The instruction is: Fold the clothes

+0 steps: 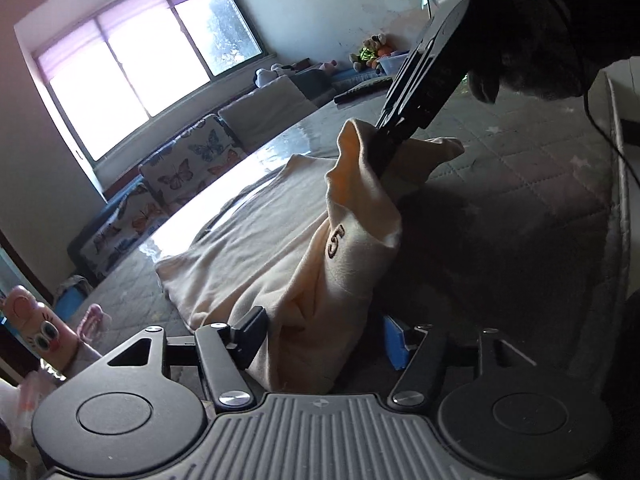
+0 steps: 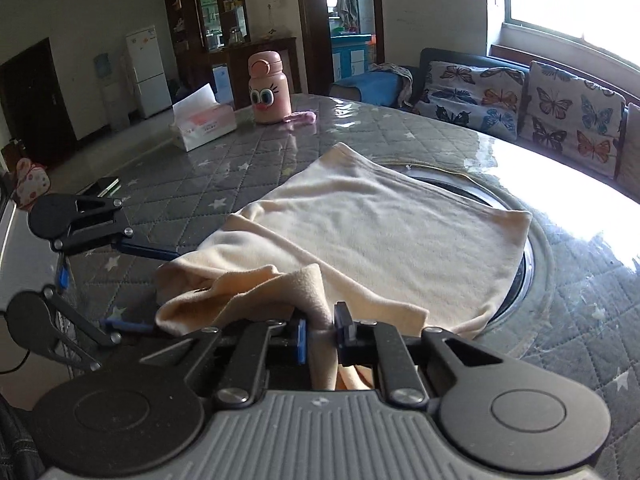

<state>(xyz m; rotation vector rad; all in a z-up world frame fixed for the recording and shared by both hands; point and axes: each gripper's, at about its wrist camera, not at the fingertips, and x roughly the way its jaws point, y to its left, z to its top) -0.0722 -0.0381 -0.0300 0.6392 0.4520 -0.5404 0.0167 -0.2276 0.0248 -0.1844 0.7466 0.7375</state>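
We are pinching the cream shirt (image 2: 380, 232) in our right gripper (image 2: 320, 334) to fold it across the table (image 2: 248, 152); our left gripper (image 1: 324, 336) is spread, letting go.

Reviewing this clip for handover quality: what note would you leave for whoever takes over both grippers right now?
Right gripper: shut on a bunched edge of the cream garment, lifting it slightly.
Left gripper: open, cloth lying between its fingers but not pinched.
Garment: mostly spread flat on the grey quilted table, near side gathered up.
Done: one side is gathered and raised.
Left: probably regrip with the left, carry the edge across, flatten, finish the folds.
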